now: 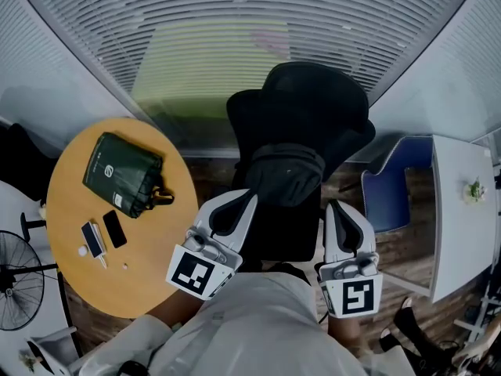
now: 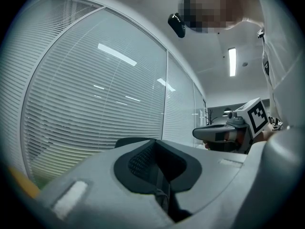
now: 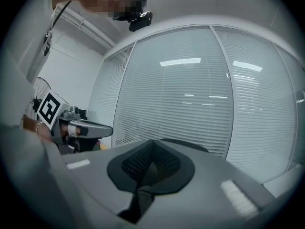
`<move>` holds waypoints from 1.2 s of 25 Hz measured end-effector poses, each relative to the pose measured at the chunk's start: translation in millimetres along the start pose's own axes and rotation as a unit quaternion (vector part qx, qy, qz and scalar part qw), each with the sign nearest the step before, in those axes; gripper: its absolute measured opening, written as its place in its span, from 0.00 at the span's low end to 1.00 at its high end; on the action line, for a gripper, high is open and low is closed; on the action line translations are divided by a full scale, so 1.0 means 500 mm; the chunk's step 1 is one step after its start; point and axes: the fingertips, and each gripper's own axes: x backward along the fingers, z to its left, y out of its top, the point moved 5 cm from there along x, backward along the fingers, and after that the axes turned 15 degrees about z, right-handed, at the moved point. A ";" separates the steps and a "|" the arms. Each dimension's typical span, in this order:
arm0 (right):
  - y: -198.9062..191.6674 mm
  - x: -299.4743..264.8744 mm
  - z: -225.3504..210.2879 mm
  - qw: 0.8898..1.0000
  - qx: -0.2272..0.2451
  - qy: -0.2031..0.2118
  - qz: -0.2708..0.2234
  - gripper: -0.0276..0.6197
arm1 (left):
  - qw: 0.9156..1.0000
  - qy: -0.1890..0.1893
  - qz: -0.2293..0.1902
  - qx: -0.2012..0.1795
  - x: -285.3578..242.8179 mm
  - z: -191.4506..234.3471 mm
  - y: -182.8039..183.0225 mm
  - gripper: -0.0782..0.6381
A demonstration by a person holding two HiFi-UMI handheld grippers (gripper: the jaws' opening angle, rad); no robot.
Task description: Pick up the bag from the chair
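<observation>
Blind-covered glass walls [image 1: 235, 14] enclosed the room. One round wooden counter [image 1: 74, 202] carried one green bag [image 1: 121, 172] and two phones [image 1: 114, 229]. One black bag [image 1: 286, 175] lay on the black office chair [image 1: 313, 100]. The left hand-held gripper [image 1: 239, 204] and right hand-held gripper [image 1: 342, 210] were clenched, empty.

You can read no words or numbers here. The green bag [image 1: 121, 173] on the table [image 1: 74, 210] has a small round white sign and a white tag, both too small to read. The left cube [image 1: 193, 272] and right cube [image 1: 351, 296] show only black-and-white squares, no letters.
</observation>
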 end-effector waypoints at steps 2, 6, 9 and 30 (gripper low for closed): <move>-0.005 0.001 -0.003 1.000 0.001 -0.002 0.003 0.05 | 1.000 -0.001 -0.001 0.000 -0.003 -0.002 -0.001 0.11; -0.007 0.010 -0.015 1.000 0.003 -0.005 0.005 0.05 | 1.000 -0.003 -0.003 0.003 -0.011 -0.014 0.004 0.11; -0.005 0.020 -0.030 1.000 0.005 -0.006 -0.001 0.05 | 1.000 0.000 -0.006 0.001 -0.018 -0.027 0.011 0.11; -0.053 0.024 -0.133 1.000 0.012 0.019 -0.008 0.07 | 0.999 0.032 0.012 -0.020 -0.097 -0.086 0.007 0.15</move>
